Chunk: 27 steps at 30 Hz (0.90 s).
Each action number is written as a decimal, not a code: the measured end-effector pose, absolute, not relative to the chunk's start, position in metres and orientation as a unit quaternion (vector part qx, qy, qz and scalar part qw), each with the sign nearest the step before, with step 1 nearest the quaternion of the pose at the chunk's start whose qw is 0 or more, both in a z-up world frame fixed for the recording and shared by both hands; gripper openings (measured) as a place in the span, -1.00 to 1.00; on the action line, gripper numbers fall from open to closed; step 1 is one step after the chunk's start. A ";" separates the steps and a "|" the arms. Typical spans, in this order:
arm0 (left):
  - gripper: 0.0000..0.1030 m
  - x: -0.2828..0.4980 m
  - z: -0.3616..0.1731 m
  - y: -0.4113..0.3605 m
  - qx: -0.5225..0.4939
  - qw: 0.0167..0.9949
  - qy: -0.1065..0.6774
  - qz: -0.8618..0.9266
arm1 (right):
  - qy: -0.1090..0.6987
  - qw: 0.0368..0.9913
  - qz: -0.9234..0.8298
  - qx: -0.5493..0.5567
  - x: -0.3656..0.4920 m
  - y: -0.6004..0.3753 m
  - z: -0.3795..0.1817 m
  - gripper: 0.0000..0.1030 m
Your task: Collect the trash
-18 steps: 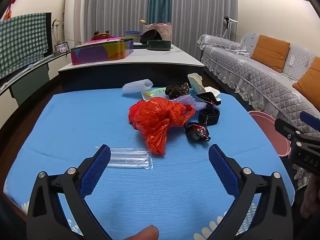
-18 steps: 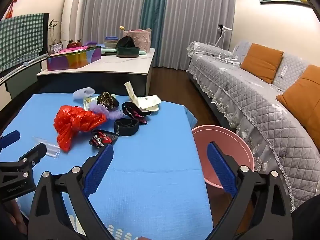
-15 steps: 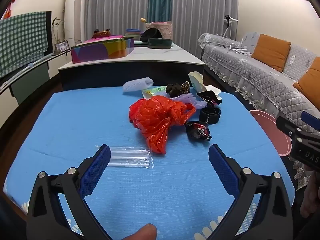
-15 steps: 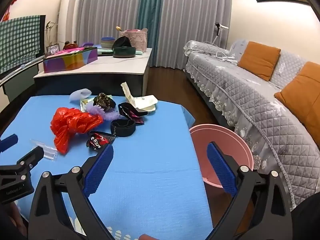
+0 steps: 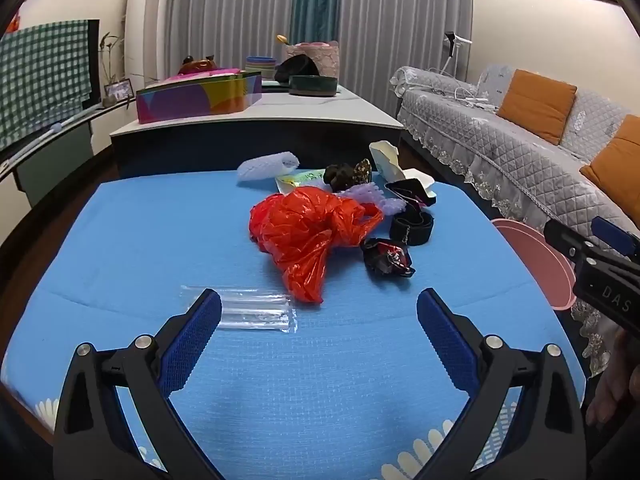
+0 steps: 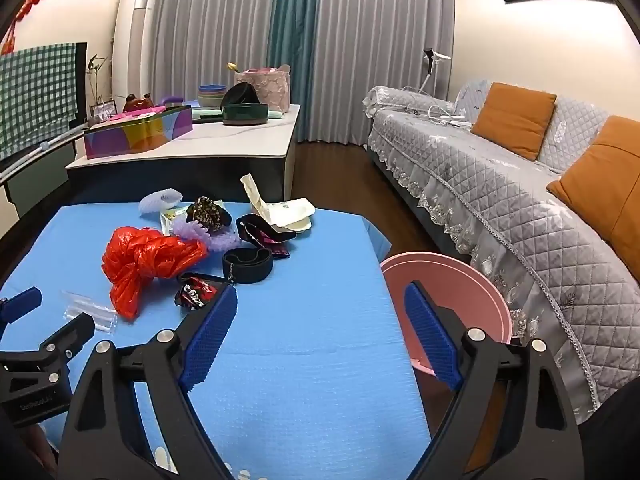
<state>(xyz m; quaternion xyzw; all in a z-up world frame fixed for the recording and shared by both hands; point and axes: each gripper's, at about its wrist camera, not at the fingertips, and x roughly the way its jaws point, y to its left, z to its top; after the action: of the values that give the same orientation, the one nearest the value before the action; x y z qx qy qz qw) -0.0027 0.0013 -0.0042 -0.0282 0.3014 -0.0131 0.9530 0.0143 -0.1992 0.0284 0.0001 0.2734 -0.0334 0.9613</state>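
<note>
Trash lies on a blue table [image 5: 120,240]: a crumpled red plastic bag [image 5: 308,232], a clear plastic wrapper [image 5: 252,310], a black-red snack wrapper [image 5: 386,258], a black band [image 5: 412,228], purple foam netting [image 5: 372,196] and a cream paper box [image 5: 388,160]. My left gripper [image 5: 318,312] is open and empty, just short of the clear wrapper and red bag. My right gripper [image 6: 318,308] is open and empty near the table's right edge, beside the snack wrapper [image 6: 196,292]. A pink bin [image 6: 452,288] stands on the floor right of the table.
A grey sofa [image 6: 500,184] with orange cushions runs along the right. A low white-topped cabinet [image 5: 256,120] with a colourful box and bowls stands behind the table. The left gripper's body shows at the lower left of the right wrist view [image 6: 36,360].
Both grippers have shifted slightly; the right wrist view has drifted left and forward, bringing the trash pile and bin a little closer. Both stay open. No trash has moved.
</note>
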 end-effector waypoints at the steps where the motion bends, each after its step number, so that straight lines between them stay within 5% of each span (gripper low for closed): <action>1: 0.85 -0.003 -0.004 0.001 -0.028 0.954 0.298 -0.010 | 0.272 0.962 -0.035 0.002 0.014 -0.201 0.029 0.65; 27: 0.78 -0.003 -0.004 -0.006 -0.025 0.955 0.294 -0.023 | 0.282 0.959 -0.036 0.014 0.014 -0.207 0.027 0.66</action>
<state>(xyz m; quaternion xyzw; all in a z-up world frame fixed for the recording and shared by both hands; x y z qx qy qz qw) -0.0033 -0.0058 -0.0043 -0.0252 0.2939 -0.0232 0.9552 0.0145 -0.2071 0.0273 0.0137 0.2824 -0.0361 0.9585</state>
